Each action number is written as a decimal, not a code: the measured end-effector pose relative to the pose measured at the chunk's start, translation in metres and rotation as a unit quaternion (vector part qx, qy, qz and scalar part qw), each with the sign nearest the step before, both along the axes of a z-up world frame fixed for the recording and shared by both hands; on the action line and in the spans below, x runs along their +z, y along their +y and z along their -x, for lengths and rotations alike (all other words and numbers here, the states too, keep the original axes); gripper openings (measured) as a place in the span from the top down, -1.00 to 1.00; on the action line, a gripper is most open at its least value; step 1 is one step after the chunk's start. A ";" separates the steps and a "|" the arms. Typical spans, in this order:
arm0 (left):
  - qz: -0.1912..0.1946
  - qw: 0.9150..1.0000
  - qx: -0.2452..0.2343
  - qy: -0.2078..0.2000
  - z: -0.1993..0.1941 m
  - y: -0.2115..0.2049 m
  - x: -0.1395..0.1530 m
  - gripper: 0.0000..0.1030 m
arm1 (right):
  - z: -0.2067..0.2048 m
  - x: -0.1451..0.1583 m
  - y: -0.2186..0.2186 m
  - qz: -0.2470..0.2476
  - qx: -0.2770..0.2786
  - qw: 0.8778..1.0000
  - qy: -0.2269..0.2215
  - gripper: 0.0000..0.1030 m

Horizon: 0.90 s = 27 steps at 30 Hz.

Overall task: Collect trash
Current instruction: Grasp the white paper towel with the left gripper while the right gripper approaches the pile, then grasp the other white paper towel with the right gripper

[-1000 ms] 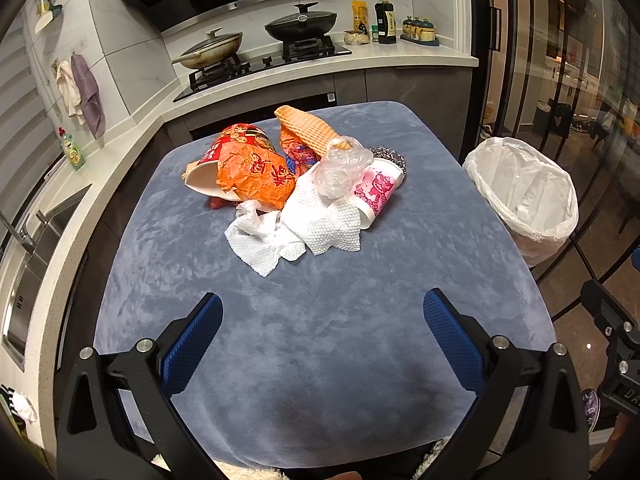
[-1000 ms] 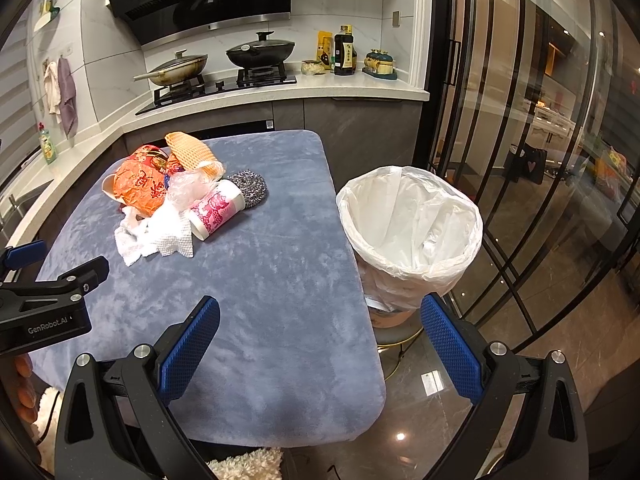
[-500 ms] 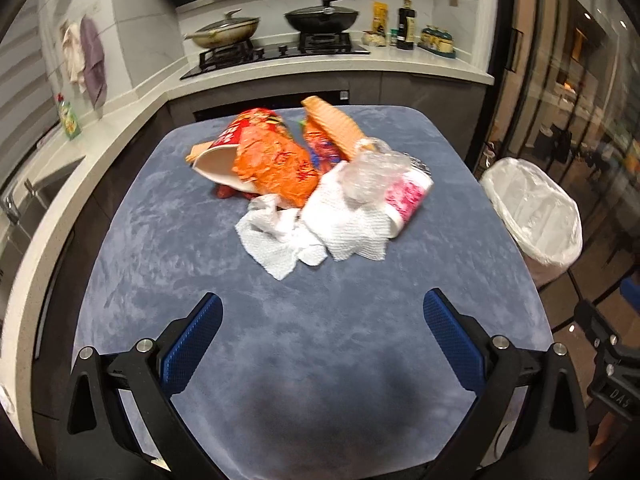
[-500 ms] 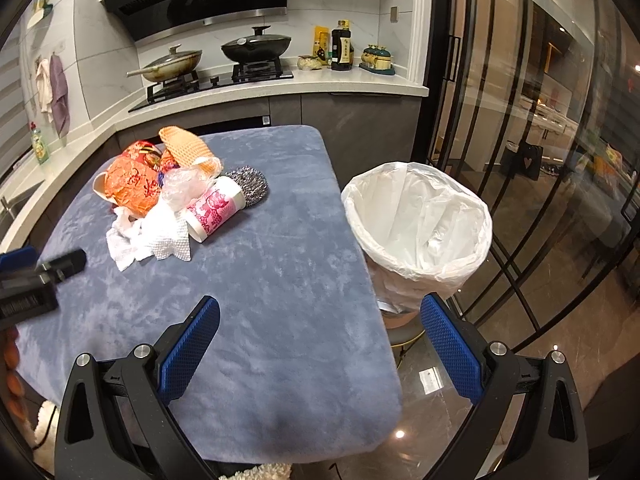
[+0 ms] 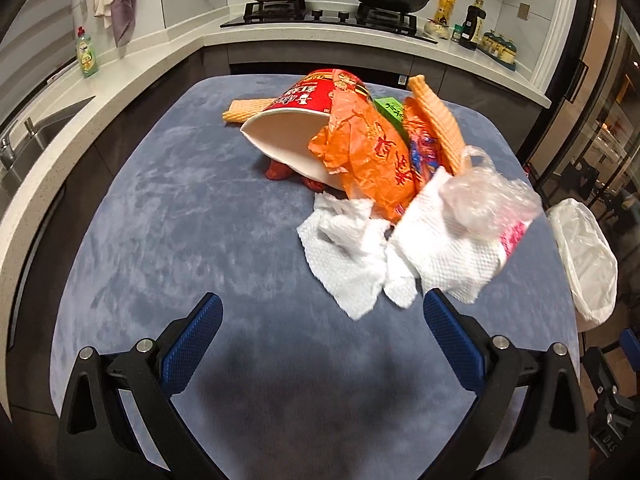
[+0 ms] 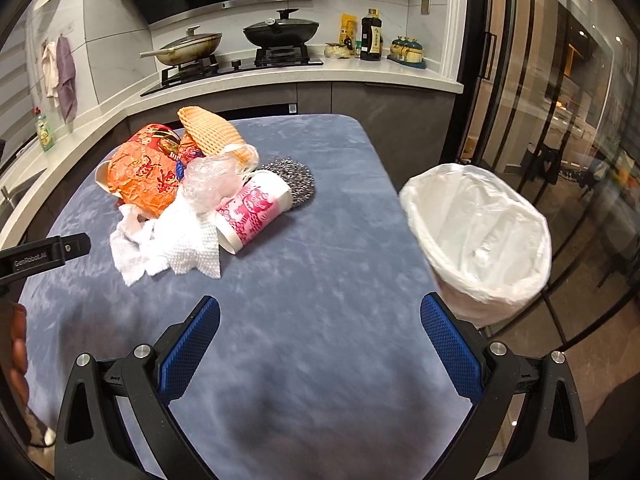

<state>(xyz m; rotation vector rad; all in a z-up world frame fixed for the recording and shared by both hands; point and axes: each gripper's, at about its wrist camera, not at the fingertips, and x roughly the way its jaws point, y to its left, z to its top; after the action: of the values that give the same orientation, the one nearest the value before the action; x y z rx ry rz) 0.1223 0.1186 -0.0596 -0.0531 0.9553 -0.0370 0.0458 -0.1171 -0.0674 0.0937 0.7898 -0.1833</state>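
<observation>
On the grey-blue table (image 5: 168,232), a heaped trash pile (image 5: 384,184): crumpled, colourful, paper-draped.

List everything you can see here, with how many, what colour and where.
Red instant-noodle bowl: 1, on its side, pile's back.
Orange crumpled wrapper: 1, against the bowl.
Orange waffle-textured cloths: 2, atop and behind the pile.
White paper towels: a crumpled heap, pile's front.
Clear plastic bag: 1, atop the pile.
Pink-and-white paper cup: 1, on its side.
Steel wool scrubber: 1, silver, behind the cup.
Blue-grey table: 1.
White-lined bin: 1, right of the table.
Pans: 2, on the stove.
Left gripper: open.
Right gripper: open.
</observation>
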 end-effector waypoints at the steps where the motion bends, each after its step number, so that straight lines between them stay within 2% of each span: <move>1: 0.003 1.000 0.000 0.003 -0.006 0.001 -0.003 -0.86 | -0.005 -0.002 0.001 -0.003 0.000 1.000 0.001 -0.87; 6: 0.015 1.000 -0.010 0.001 -0.037 0.001 -0.019 -0.83 | -0.034 -0.018 0.013 -0.012 0.001 1.000 0.017 -0.85; 9: 0.019 1.000 -0.017 0.006 -0.054 0.000 -0.029 -0.67 | -0.050 -0.027 0.019 -0.013 0.005 1.000 0.026 -0.75; 15: 0.038 0.998 -0.037 0.041 -0.075 -0.003 -0.053 0.03 | -0.076 -0.040 0.023 -0.027 0.006 0.999 0.043 -0.61; 17: 0.043 0.997 -0.049 0.045 -0.077 -0.005 -0.056 0.42 | -0.083 -0.044 0.024 -0.032 0.005 0.998 0.047 -0.56; 18: 0.043 0.997 -0.051 0.045 -0.077 -0.005 -0.056 0.45 | -0.086 -0.045 0.025 -0.034 0.006 0.998 0.048 -0.53; 19: 0.044 0.997 -0.055 0.042 -0.077 -0.005 -0.056 0.57 | -0.089 -0.047 0.026 -0.033 0.006 0.998 0.049 -0.51; 20: 0.043 0.997 -0.058 0.039 -0.076 -0.005 -0.055 0.78 | -0.092 -0.048 0.028 -0.032 0.007 0.998 0.050 -0.50; 23: 0.048 0.996 -0.066 0.032 -0.074 -0.005 -0.048 0.87 | -0.098 -0.048 0.029 -0.033 0.008 0.998 0.049 -0.49; 27: 0.051 0.996 -0.075 0.011 -0.062 -0.001 -0.032 0.89 | -0.101 -0.046 0.027 -0.044 0.009 0.998 0.049 -0.49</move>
<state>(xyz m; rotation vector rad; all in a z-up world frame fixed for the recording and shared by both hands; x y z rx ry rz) 0.1839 0.1173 -0.0915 -0.0771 0.9768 -0.2241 0.1472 -0.0904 -0.1138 0.1605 0.8969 -0.1363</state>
